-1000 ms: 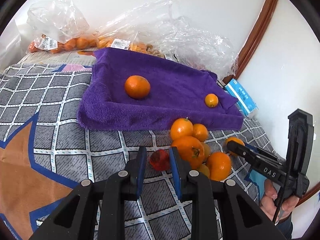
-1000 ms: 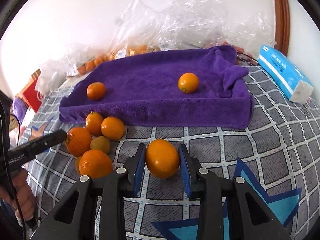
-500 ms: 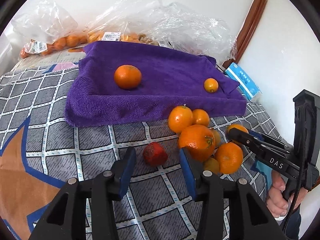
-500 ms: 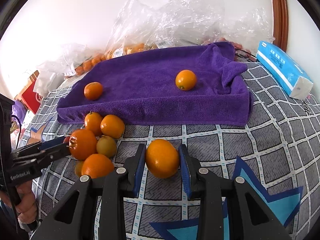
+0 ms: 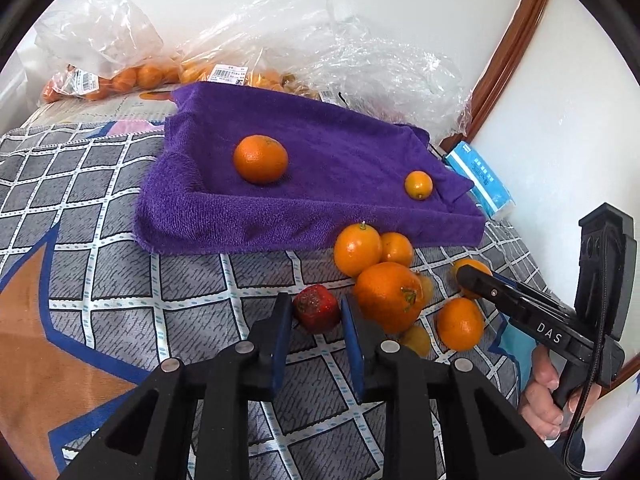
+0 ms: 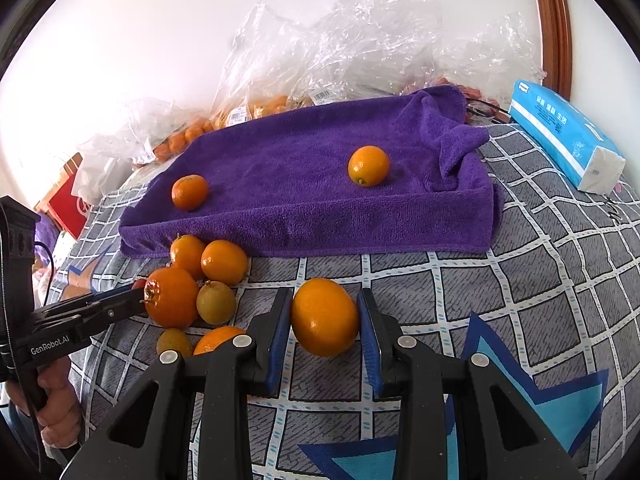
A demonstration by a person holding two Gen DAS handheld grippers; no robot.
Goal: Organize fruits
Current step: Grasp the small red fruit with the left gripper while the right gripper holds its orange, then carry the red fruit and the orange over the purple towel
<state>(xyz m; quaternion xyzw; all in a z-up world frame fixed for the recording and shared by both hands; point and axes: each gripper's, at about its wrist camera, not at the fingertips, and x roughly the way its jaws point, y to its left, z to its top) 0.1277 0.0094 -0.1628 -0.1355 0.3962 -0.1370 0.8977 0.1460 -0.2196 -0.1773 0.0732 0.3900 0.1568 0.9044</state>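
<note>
left hand-held gripper [image 5: 313, 316]: clamped on red fruit [image 5: 316, 307] (just closed) | right hand-held gripper [image 6: 324, 320]: clamped on orange [image 6: 324, 316]

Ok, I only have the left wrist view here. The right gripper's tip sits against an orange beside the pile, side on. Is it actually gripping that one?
Observer: Yes. In the right wrist view the right gripper has both blue pads pressed on a large orange, one on each side.
Operator: Good. Is there anything past the far left of the towel that I can't see?
Observer: A red box stands beyond the left corner of the purple towel, apart from it.
</note>
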